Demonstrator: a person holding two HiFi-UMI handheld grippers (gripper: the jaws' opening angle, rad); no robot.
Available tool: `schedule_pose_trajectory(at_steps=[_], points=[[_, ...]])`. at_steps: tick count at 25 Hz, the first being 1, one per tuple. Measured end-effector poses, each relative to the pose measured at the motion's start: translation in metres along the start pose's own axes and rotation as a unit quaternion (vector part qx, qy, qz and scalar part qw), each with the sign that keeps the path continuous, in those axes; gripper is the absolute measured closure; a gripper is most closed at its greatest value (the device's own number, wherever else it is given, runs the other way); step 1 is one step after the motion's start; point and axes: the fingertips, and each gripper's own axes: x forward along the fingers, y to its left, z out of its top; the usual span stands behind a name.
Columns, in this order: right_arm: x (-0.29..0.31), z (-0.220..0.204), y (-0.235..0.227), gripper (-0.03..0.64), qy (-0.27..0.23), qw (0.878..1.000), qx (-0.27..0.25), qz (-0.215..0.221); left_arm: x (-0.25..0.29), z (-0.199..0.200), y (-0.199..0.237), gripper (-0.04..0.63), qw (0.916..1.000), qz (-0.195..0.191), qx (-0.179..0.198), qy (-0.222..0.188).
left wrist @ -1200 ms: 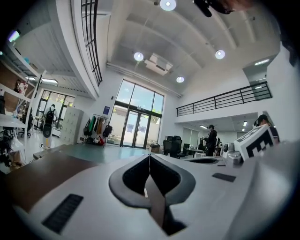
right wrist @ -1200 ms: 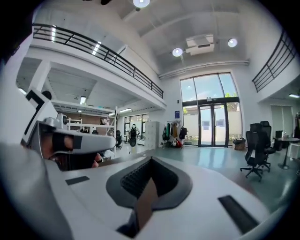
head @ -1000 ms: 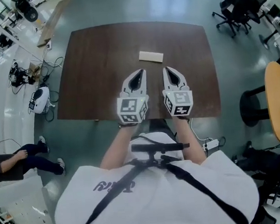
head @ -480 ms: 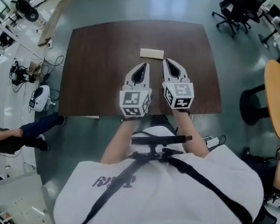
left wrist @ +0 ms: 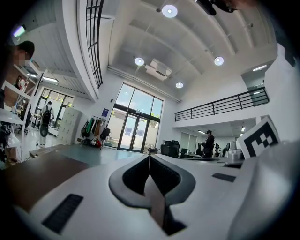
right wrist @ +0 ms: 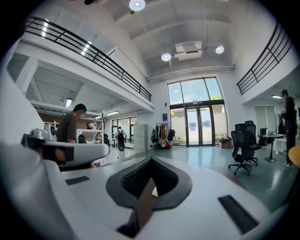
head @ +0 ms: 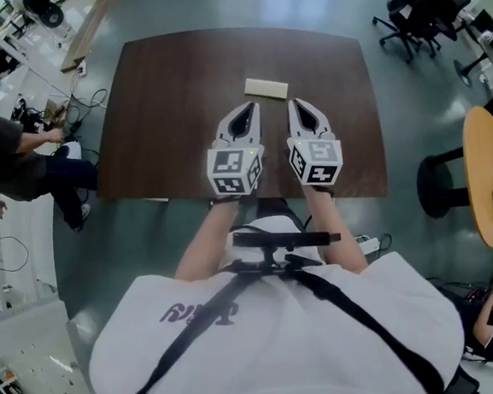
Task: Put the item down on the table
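the pale block (head: 266, 88) lies flat on the dark table (head: 162, 113), just ahead of both tips and apart from them, its long axis running crosswise to the way they point. the left gripper (head: 250, 108) and right gripper (head: 295, 103) are both closed on nothing, side by side, and neither is clearly the nearer. the putting down looks done, judging by how it lies. the block bears no label; the purple print (head: 192, 310) on the shirt can't be read.
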Motion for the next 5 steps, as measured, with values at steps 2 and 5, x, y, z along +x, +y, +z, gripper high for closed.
schedule_pose_trajectory(at_steps=[2, 5], points=[[0.001, -0.008, -0.002, 0.611, 0.009, 1.000, 0.003, -0.001, 0.002, -0.006, -0.001, 0.583, 1.0000, 0.000, -0.002, 0.005], [0.001, -0.023, -0.007, 0.611, 0.026, 1.000, 0.009, -0.002, 0.005, -0.014, -0.003, 0.583, 0.9999, -0.001, -0.004, 0.012]])
